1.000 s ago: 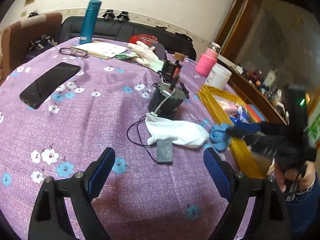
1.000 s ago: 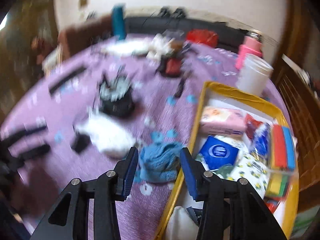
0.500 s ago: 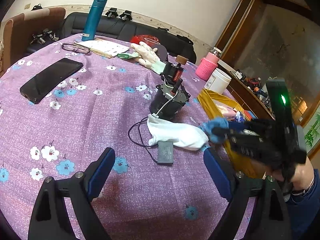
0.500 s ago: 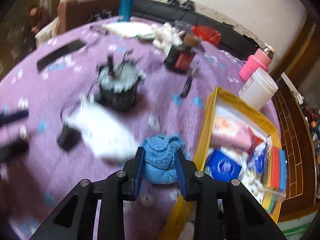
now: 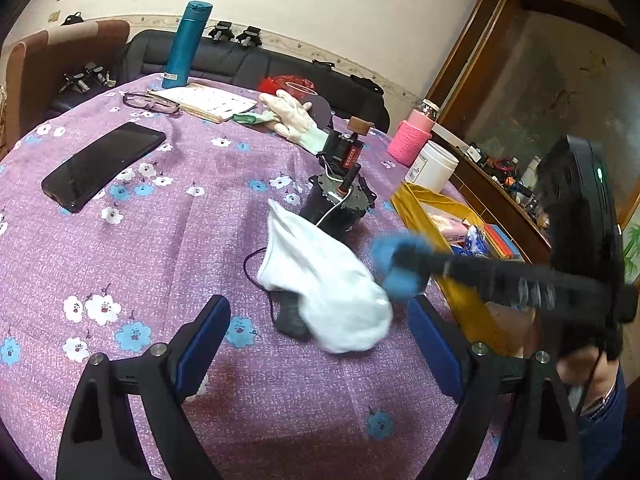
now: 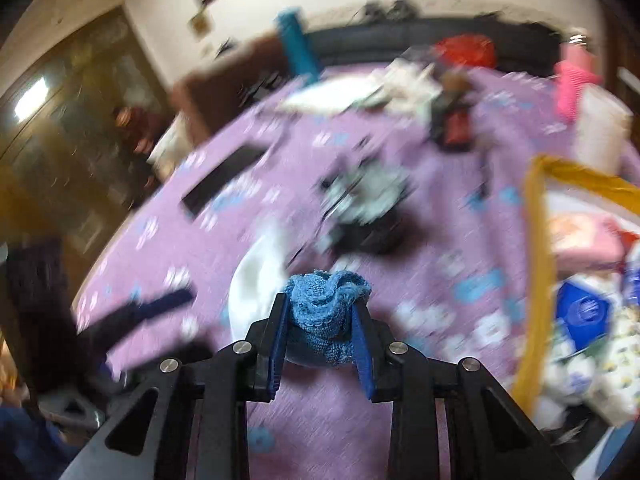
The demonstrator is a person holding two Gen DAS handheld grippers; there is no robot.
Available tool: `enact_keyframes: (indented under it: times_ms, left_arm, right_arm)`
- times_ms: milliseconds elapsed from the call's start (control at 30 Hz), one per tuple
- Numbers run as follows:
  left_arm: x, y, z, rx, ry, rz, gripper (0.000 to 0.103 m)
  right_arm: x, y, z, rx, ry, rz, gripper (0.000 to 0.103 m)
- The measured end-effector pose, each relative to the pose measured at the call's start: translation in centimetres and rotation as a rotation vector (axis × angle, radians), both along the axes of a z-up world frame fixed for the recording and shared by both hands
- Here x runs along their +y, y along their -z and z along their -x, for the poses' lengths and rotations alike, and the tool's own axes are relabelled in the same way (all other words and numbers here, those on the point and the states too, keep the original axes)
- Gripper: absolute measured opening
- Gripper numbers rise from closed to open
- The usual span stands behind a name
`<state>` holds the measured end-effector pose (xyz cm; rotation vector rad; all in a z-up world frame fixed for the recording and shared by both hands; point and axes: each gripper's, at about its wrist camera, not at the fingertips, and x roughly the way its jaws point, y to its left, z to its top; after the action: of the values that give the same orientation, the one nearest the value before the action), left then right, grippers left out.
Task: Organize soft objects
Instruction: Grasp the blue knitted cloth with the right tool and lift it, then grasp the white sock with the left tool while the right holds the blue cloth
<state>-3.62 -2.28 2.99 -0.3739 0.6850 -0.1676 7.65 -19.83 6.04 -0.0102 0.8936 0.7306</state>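
A crumpled blue knitted cloth (image 6: 326,304) is clamped between the blue pads of my right gripper (image 6: 320,312), lifted off the purple flowered tablecloth (image 6: 224,240). In the left wrist view the same blue cloth (image 5: 396,264) shows blurred at the tip of the right gripper (image 5: 400,264), just right of a white sock (image 5: 324,280) that lies on the tablecloth (image 5: 160,240). My left gripper (image 5: 318,340) stands wide open low in front of the sock, with nothing between its fingers. A yellow box (image 5: 424,208) of soft packs sits at the right.
On the table stand a black motor-like device (image 5: 338,204) with a cable, a small black box (image 5: 292,320) under the sock, a black phone (image 5: 102,164), glasses (image 5: 150,102), papers, a white glove (image 5: 292,118), a teal flask (image 5: 188,42), a pink-sleeved bottle (image 5: 414,138) and a white tub (image 5: 434,166).
My right gripper closed on the blue cloth and lifted it off the table, swinging left. The white sock shifted over the small black box. The left gripper stayed put.
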Motion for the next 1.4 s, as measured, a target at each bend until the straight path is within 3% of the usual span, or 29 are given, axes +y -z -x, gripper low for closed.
enact_keyframes:
  times_ms: [100, 200, 267, 467, 500, 667, 700, 767, 833, 933, 1033, 1233, 1400]
  left_arm:
    - [-0.2, 0.1, -0.1, 0.003, 0.005, -0.01, 0.089]
    - [-0.5, 0.2, -0.2, 0.014, 0.009, -0.023, 0.089]
    - [-1.2, 0.0, -0.1, 0.008, 0.003, -0.067, 0.089]
    - [-5.6, -2.1, -1.2, -0.004, 0.202, -0.252, 0.089]
    - [-6.4, -2.1, -1.9, 0.022, 0.265, -0.266, 0.089]
    - [-8.7, -0.5, -5.3, 0.097, 0.344, -0.401, 0.088]
    - [-8.7, -0.1, -5.8, 0.108, 0.348, -0.419, 0.085]
    - [-8.9, 0.9, -7.0, 0.154, 0.357, -0.438, 0.063]
    - [-8.7, 1.7, -7.9, 0.188, 0.361, -0.436, 0.052]
    - [-8.6, 2.4, -8.4, 0.191, 0.348, -0.434, 0.049]
    - [-8.4, 2.4, -8.1, 0.158, 0.322, -0.418, 0.023]
    - [-7.5, 0.6, -7.2, 0.062, 0.243, -0.391, 0.021]
    - [-7.5, -1.1, -5.9, -0.036, 0.148, -0.443, 0.021]
  right_arm:
    - [-0.9, -0.9, -0.8, -0.095, 0.096, -0.041, 0.032]
    - [-1.5, -0.4, -0.7, -0.132, 0.099, -0.137, 0.032]
    - [-1.7, 0.3, -0.8, -0.134, 0.099, -0.136, 0.032]
    - [-4.4, -1.2, -1.0, -0.183, 0.135, -0.235, 0.032]
    - [-4.7, -1.6, -0.8, -0.197, 0.141, -0.247, 0.032]
    - [-6.1, -2.3, -0.8, -0.188, 0.16, -0.314, 0.032]
    - [-6.4, -2.3, -0.9, -0.185, 0.168, -0.324, 0.032]
    - [-6.8, -2.4, -0.9, -0.175, 0.172, -0.342, 0.032]
    - [-7.1, -2.5, -0.8, -0.178, 0.181, -0.352, 0.033]
    - [-7.1, -2.4, -0.7, -0.172, 0.18, -0.355, 0.033]
    - [-6.8, -2.1, -0.8, -0.162, 0.17, -0.351, 0.033]
    - [-6.0, -1.9, -0.5, -0.177, 0.16, -0.32, 0.033]
    - [-4.9, -2.0, 0.2, -0.226, 0.145, -0.27, 0.033]
